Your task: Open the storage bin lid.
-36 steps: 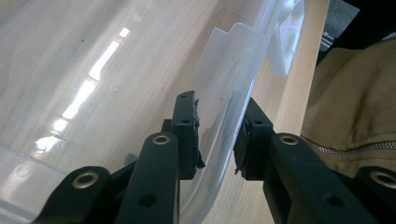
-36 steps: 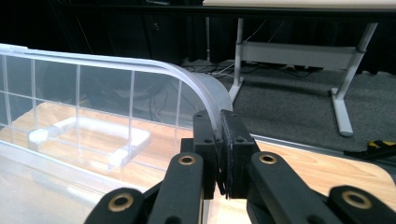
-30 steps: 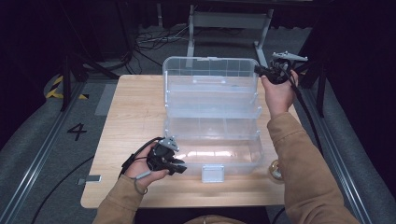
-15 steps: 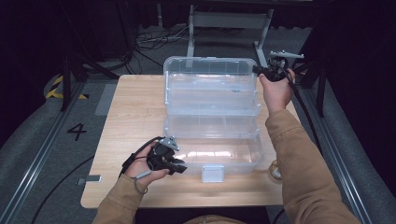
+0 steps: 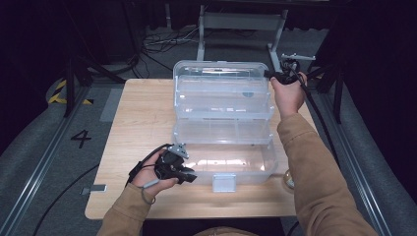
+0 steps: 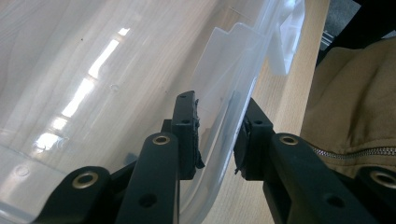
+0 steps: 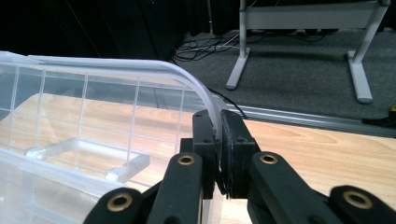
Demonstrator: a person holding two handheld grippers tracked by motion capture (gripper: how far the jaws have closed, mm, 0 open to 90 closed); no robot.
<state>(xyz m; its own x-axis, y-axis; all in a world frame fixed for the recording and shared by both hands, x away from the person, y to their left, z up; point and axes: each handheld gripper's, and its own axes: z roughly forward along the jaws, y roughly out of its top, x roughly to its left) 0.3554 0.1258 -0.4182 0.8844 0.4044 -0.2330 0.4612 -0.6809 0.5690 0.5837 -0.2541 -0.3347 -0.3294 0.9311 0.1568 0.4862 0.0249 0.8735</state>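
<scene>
Right gripper (image 7: pixel 218 154) fingers clamp the clear ribbed plastic lid (image 7: pixel 116 70); left gripper (image 6: pixel 217 140) fingers straddle the smooth box wall (image 6: pixel 224 126), pressing it.

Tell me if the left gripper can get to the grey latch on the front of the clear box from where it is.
Probably yes. The left gripper straddles the front corner wall of the clear box, and the grey latch sits close beside it on the same front wall with bare table between. It would have to let go of the wall first.
</scene>
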